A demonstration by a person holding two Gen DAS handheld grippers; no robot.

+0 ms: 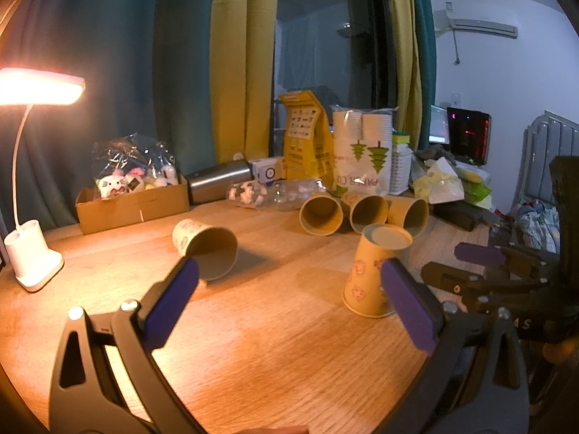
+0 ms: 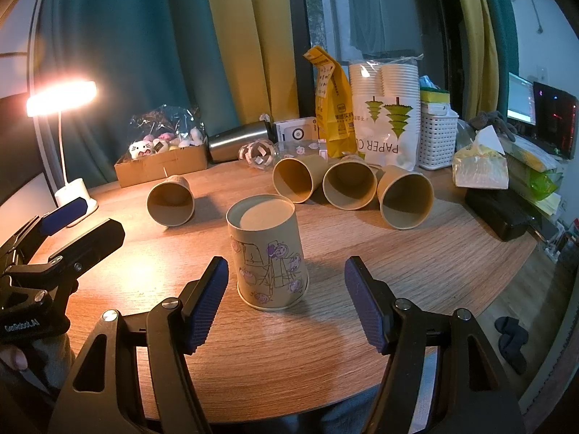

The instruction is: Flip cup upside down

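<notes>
A paper cup with purple drawings (image 2: 269, 256) stands upside down on the wooden table (image 2: 325, 343), base up. It also shows in the left wrist view (image 1: 372, 271). My right gripper (image 2: 286, 300) is open just in front of it, fingers apart on either side, not touching. My left gripper (image 1: 289, 303) is open and empty over the table. A single cup (image 1: 206, 247) lies on its side at the left, mouth toward me, also in the right wrist view (image 2: 170, 200). Three more cups (image 2: 351, 188) lie on their sides behind.
A lit desk lamp (image 1: 32, 166) stands at the left edge. At the back are a cardboard box of toys (image 2: 163, 159), a steel flask (image 2: 239, 139), a plastic bottle (image 1: 278, 193), a yellow bag (image 2: 331, 108), a pack of paper cups (image 2: 387, 108) and a white basket (image 2: 436, 137).
</notes>
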